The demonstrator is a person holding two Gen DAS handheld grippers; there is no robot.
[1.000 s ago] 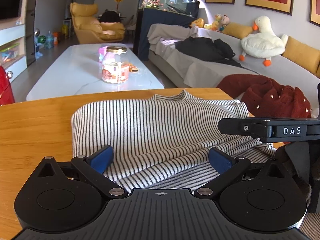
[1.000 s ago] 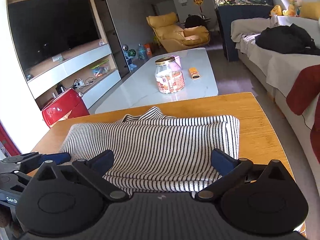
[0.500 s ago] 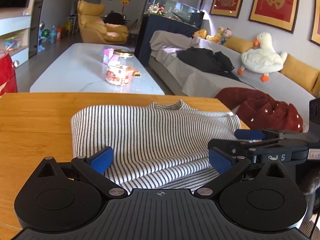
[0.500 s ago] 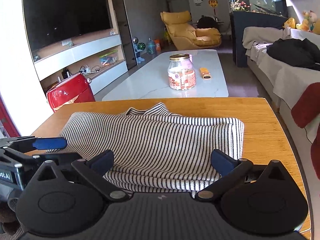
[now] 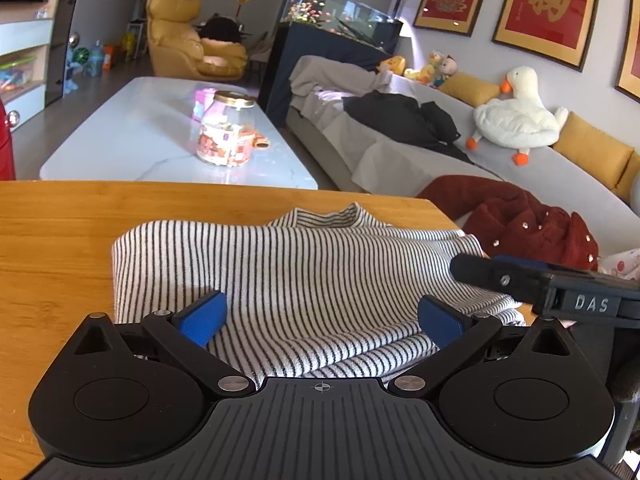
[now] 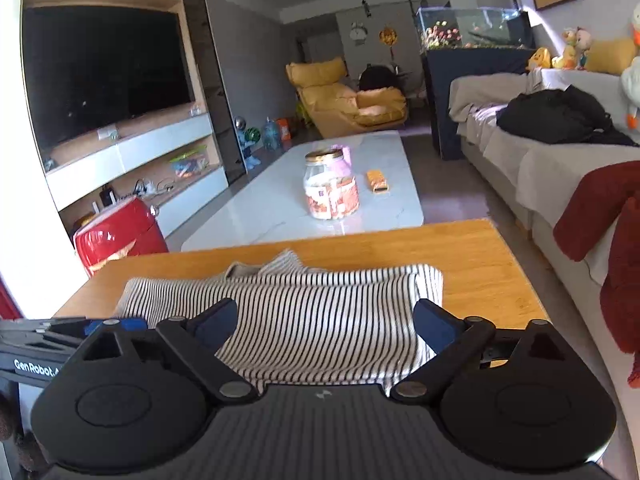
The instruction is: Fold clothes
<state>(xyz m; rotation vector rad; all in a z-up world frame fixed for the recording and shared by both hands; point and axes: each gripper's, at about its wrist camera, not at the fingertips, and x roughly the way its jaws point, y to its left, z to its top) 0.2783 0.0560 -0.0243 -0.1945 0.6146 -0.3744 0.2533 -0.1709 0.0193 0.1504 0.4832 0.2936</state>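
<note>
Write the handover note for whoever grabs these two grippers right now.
Left gripper: open, empty, over the near edge of the striped top.
Right gripper: open, empty, also at the top's near edge, to the right of the left one.
Top: lies on the wooden table, collar at the far side, already folded into a band, with layered folds along the near edge.
Done: sides appear folded in; nothing is held.
Left: probably one more fold, then tidy the edges. A red garment lies on the sofa beyond the table; whether it comes next, I cannot tell.
</note>
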